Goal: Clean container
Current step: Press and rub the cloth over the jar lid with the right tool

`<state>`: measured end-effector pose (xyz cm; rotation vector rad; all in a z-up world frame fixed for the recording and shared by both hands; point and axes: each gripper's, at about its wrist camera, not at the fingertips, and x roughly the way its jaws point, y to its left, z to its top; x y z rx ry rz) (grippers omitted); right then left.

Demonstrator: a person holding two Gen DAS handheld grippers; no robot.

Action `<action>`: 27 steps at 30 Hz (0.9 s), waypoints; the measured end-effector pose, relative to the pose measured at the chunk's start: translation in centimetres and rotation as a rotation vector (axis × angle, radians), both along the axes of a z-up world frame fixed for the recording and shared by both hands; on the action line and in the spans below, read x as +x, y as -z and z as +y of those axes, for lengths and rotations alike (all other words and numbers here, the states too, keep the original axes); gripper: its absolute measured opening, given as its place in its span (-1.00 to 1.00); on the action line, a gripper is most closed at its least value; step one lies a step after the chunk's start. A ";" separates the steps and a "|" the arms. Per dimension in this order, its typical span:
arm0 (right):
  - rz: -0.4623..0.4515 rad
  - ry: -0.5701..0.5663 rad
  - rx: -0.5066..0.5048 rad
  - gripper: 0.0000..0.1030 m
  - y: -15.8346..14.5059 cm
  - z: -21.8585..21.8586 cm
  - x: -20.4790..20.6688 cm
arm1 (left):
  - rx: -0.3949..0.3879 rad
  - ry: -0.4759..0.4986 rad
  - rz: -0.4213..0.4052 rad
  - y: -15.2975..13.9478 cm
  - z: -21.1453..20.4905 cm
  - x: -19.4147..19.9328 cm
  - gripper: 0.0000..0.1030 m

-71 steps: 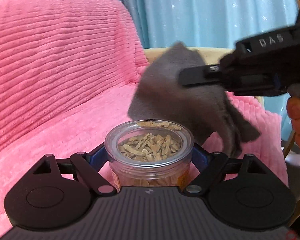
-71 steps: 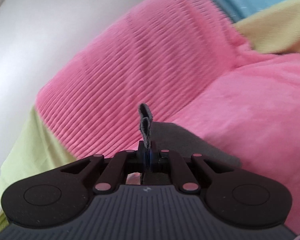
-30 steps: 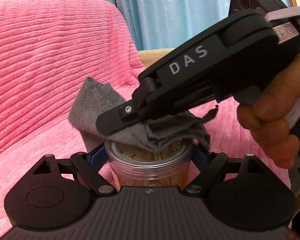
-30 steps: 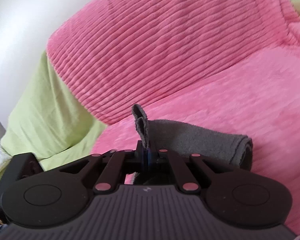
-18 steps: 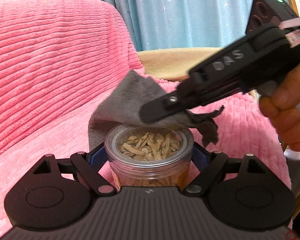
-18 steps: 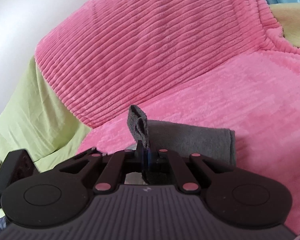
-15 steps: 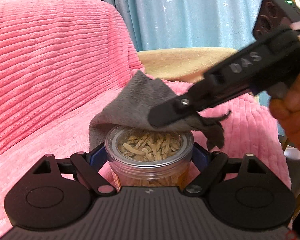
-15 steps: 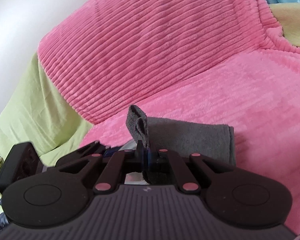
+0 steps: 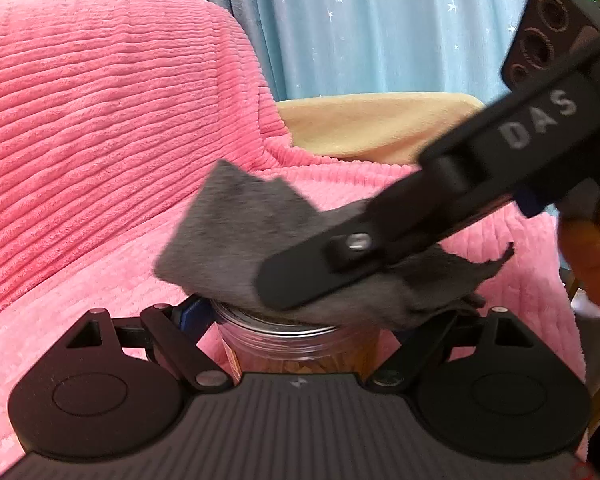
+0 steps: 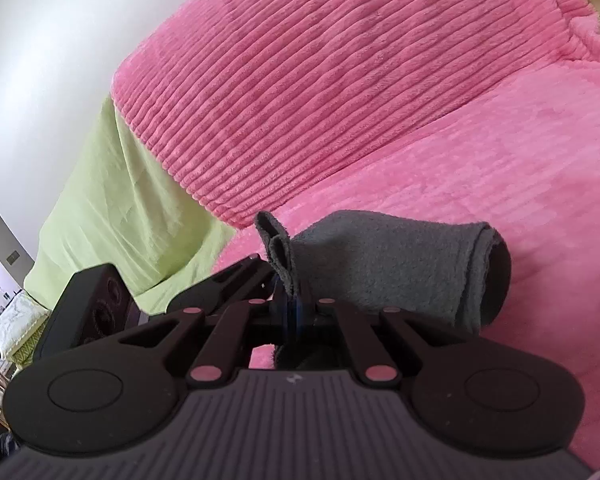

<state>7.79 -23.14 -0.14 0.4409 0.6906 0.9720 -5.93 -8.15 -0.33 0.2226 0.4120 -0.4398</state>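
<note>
A clear round container of tan dried strips sits between the fingers of my left gripper, which is shut on it. A grey cloth lies over the container's lid and hides its top. My right gripper comes in from the upper right, shut on that cloth and pressing it onto the lid. In the right wrist view my right gripper pinches a folded edge of the grey cloth, and the rest drapes to the right. The container is hidden there.
A pink ribbed blanket covers the sofa seat and back behind the container. A tan cushion and blue starred curtain lie beyond. A person's hand holds the right gripper. A green sheet shows at left.
The right gripper has swept the cloth forward over the lid, so the strips that were visible half a second ago are now covered. The left gripper and container have stayed still.
</note>
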 end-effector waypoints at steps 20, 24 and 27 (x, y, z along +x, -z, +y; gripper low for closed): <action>-0.175 0.174 -0.159 -0.99 -1.4 -0.8 1.1 | -0.012 0.022 0.003 0.0 0.8 0.6 0.66; -0.151 0.140 -0.147 -0.98 -1.4 -2.2 0.5 | -0.005 0.023 -0.002 0.1 0.8 0.4 0.66; -0.109 0.104 -0.118 -0.98 -1.3 -3.1 0.1 | -0.003 0.024 -0.004 0.2 0.8 0.3 0.66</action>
